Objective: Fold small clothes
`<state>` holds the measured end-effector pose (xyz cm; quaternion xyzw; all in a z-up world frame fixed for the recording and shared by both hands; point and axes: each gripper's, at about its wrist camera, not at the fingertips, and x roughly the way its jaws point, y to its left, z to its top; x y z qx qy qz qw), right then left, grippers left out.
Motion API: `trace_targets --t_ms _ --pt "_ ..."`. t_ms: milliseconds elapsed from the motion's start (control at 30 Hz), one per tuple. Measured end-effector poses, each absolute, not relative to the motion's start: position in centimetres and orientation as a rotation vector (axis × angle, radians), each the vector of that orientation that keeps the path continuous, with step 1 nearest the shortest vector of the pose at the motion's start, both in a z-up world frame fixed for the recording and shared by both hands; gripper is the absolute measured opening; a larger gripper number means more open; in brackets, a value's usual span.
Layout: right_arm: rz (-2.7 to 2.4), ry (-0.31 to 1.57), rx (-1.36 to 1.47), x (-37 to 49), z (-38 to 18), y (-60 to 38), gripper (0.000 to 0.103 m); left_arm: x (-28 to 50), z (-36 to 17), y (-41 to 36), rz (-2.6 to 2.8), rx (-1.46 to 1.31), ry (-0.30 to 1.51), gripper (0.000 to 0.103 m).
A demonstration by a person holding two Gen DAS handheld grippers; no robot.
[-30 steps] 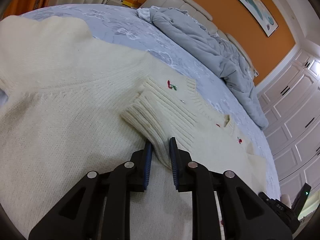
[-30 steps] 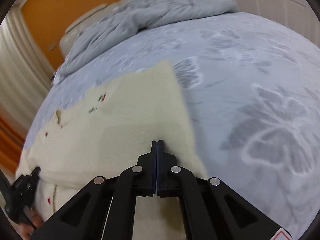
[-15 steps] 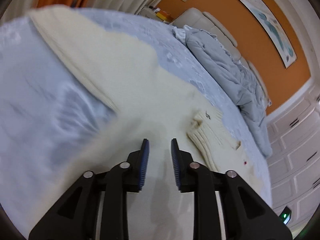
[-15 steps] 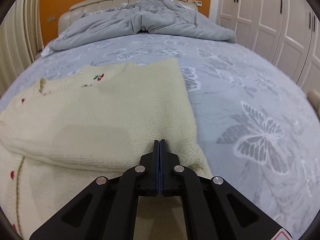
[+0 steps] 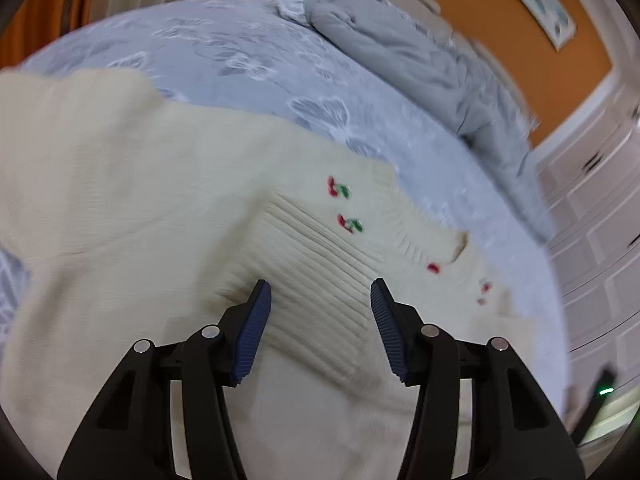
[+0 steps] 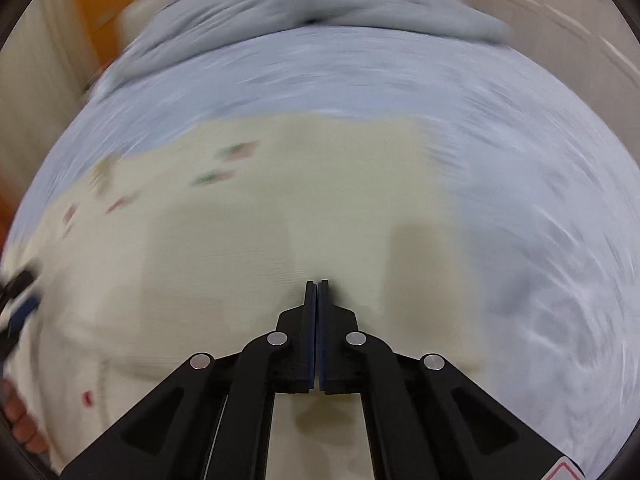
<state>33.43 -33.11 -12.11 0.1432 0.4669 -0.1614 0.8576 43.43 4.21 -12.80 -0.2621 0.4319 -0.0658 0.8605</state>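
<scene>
A cream knitted sweater (image 5: 168, 208) with small red cherry marks lies spread on the pale blue bed. One sleeve is folded across its body, and the ribbed cuff (image 5: 320, 264) lies just ahead of my left gripper (image 5: 320, 292). The left gripper is wide open and empty, its jaws either side of the cuff. In the blurred right wrist view the sweater (image 6: 260, 240) fills the middle. My right gripper (image 6: 317, 282) is shut with its tips over the sweater's flat body; no cloth shows between the jaws.
The bed sheet (image 5: 256, 60) has a butterfly print. A crumpled grey duvet (image 5: 420, 52) lies at the headboard end. White wardrobe doors (image 5: 600, 216) stand to the right. The other gripper and a hand show at the left edge of the right wrist view (image 6: 16, 312).
My left gripper has let go of the sleeve, swung away and back over the cuff, and opened wide. My right gripper stays shut and is moving fast, blurring its view.
</scene>
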Motion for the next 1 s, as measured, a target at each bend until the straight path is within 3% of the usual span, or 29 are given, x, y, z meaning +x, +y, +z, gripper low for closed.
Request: trace_targets --t_ms 33,67,133,167,300,333,467,500,533,567,633,733,767,867,1000 --pt "-0.363 0.961 0.364 31.6 -11.9 -35.0 0.0 43.0 -12.4 5.8 -0.113 -0.568 0.901 0.055" --pt "-0.343 0.935 0.405 30.2 -11.4 -35.6 0.002 41.8 -11.5 8.6 -0.051 -0.588 0.857 0.066" --pt "-0.311 0.897 0.36 27.2 -10.1 -34.3 0.015 39.9 -10.4 13.4 0.026 -0.627 0.759 0.076" --pt "-0.285 0.894 0.319 26.2 -10.0 -33.1 0.016 39.0 -10.1 16.7 0.092 -0.644 0.727 0.082" --pt "-0.146 0.905 0.194 22.8 -11.6 -27.4 0.022 37.5 -10.9 27.4 0.379 -0.762 0.697 0.086" --pt "-0.124 0.909 0.166 22.0 -12.6 -26.1 0.03 37.3 -11.5 29.9 0.43 -0.832 0.689 0.086" --pt "-0.168 0.884 0.079 21.4 -13.4 -24.3 0.032 37.2 -15.1 36.9 0.547 -1.117 0.655 0.086" --pt "-0.164 0.883 0.093 21.4 -13.5 -24.4 0.033 37.5 -14.8 37.3 0.555 -1.116 0.63 0.075" --pt "-0.154 0.879 0.114 21.4 -13.5 -24.7 0.033 38.1 -14.6 37.2 0.546 -1.103 0.622 0.057" --pt "-0.149 0.877 0.128 21.2 -13.5 -24.8 0.033 39.5 -14.8 37.0 0.489 -1.107 0.662 0.008" --pt "-0.141 0.874 0.144 21.2 -13.6 -25.0 0.033 40.6 -13.7 35.8 0.444 -1.103 0.673 0.008" --pt "-0.142 0.87 0.148 21.2 -13.8 -24.9 0.033 41.4 -7.6 30.7 0.28 -0.93 0.578 0.004" --pt "-0.141 0.871 0.147 21.1 -13.8 -24.9 0.034 41.7 -4.7 27.3 0.155 -0.839 0.551 0.0" --pt "-0.135 0.866 0.162 20.8 -13.8 -25.2 0.034 40.8 1.3 16.7 -0.126 -0.628 0.506 0.0" --pt "-0.123 0.865 0.191 20.8 -13.8 -25.6 0.034 38.7 0.2 2.8 -0.423 -0.501 0.668 0.004"
